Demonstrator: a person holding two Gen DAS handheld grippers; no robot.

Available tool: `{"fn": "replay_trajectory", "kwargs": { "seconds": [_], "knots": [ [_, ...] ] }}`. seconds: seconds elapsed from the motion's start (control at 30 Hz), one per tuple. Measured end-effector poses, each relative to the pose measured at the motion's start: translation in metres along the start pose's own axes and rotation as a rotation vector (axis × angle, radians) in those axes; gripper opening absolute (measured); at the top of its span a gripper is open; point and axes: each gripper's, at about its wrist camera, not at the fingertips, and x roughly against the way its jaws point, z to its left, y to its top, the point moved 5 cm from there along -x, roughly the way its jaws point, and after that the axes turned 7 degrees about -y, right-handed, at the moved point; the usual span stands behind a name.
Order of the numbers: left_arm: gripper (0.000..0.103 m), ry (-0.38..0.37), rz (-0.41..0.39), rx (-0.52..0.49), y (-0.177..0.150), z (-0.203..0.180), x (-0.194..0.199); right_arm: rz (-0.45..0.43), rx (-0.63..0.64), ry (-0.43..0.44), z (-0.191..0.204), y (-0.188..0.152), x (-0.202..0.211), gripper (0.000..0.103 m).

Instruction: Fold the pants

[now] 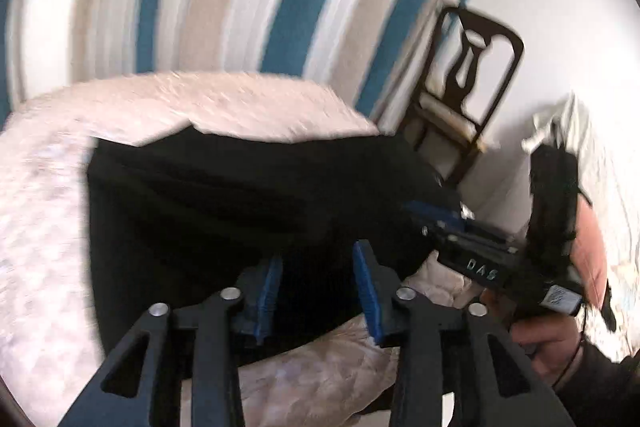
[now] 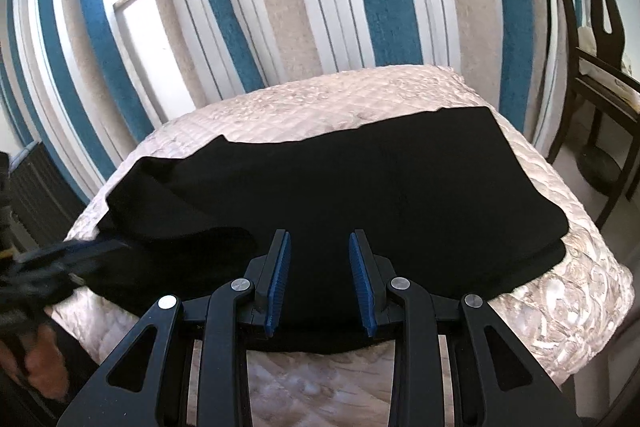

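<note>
Item: black pants [image 2: 340, 183], which we are seeing laid across the quilted bed cover [image 2: 560, 291], reaching from its left edge to its right, one end doubled over on the left. We are judging them soft, limp and light, likely to sag and slide. Left gripper [image 1: 318, 291]: jaws spread, nothing pinched, hovering over the near hem. Right gripper [image 2: 318, 279]: jaws apart, empty. We are favouring holds at hem corners or along the waistband edge.

Pale quilted bed [image 2: 560, 291] with folded black pants [image 2: 360, 179] on top
</note>
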Motion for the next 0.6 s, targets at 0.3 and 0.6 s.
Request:
{"fn": "replay_trajectory", "kwargs": {
  "seconds": [0.3,0.6],
  "knots": [
    [0.052,0.067,0.04,0.234,-0.007,0.066,-0.006,0.011,0.037,0.018,0.016,-0.002,-0.006,0.031],
    [0.052,-0.066,0.003,0.219,0.042,0.049,-0.044,0.033,0.018,0.02,0.01,-0.005,-0.013,0.031]
  ]
}}
